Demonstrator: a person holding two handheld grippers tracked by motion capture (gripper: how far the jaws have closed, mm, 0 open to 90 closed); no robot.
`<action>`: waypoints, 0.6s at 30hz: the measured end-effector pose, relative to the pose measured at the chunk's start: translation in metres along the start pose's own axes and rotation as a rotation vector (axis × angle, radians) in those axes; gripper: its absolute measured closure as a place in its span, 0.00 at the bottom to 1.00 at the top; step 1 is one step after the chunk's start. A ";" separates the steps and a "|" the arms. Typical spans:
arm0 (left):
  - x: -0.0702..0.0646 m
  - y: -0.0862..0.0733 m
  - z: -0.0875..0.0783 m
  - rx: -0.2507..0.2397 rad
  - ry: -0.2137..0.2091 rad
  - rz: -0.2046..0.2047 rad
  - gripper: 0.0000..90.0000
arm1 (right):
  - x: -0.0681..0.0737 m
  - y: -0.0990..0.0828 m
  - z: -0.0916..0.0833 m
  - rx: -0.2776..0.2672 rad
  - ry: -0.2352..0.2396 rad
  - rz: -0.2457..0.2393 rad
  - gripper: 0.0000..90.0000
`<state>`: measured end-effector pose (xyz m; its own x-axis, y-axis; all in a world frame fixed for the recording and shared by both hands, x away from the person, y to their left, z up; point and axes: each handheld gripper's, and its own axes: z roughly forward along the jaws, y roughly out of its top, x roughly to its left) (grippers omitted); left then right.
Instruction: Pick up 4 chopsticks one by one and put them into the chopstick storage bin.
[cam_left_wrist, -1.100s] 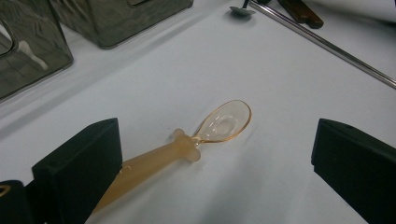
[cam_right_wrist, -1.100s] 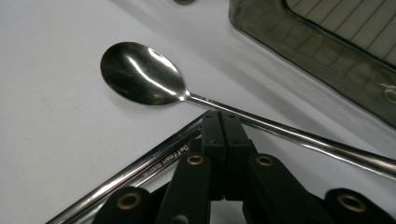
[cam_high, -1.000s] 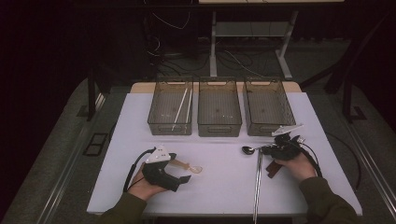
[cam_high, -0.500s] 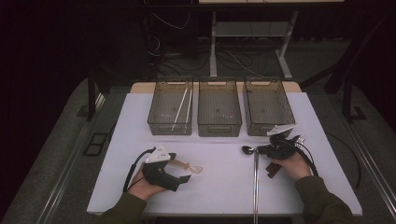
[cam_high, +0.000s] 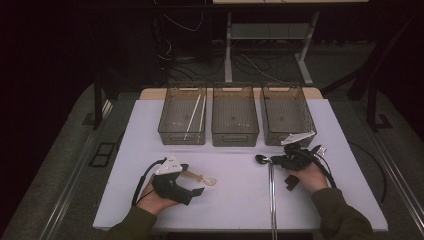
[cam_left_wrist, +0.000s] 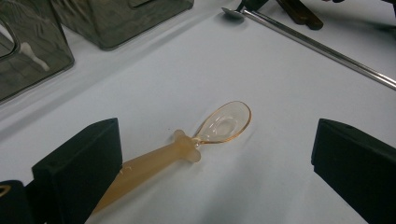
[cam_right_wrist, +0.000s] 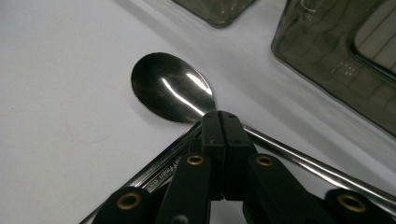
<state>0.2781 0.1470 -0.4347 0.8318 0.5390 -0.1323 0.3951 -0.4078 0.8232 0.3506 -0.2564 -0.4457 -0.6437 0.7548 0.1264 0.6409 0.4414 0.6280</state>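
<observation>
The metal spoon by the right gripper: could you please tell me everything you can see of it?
The metal spoon is polished steel with a dark, mirror-like oval bowl and a long, straight, slim handle bearing small stamped lettering. The right gripper, its jaws shut together, pinches it at the neck just behind the bowl. The high view shows the handle running toward the table's near edge over the white table, in front of the three bins; whether the bowl touches the table I cannot tell.

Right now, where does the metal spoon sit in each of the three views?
High view: metal spoon, bowl right of centre, handle running toward the table's near edge.
Left gripper view: top edge.
Right gripper view: bowl at centre, above the closed jaws.
Shared landmark: the grey bins.
</observation>
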 end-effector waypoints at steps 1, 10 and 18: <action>0.000 0.000 0.000 0.000 0.000 0.000 0.01 | 0.001 0.001 0.001 -0.001 0.002 0.001 1.00; 0.000 0.000 0.000 -0.003 0.001 -0.001 0.01 | 0.012 0.007 0.007 -0.001 0.008 -0.030 1.00; 0.000 0.000 -0.001 -0.001 0.001 0.001 0.01 | 0.026 0.013 0.014 0.001 0.030 -0.054 1.00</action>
<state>0.2778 0.1474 -0.4339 0.8319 0.5391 -0.1315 0.3943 -0.4075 0.8237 0.3481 -0.2245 -0.4453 -0.6892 0.7153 0.1152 0.6055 0.4813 0.6339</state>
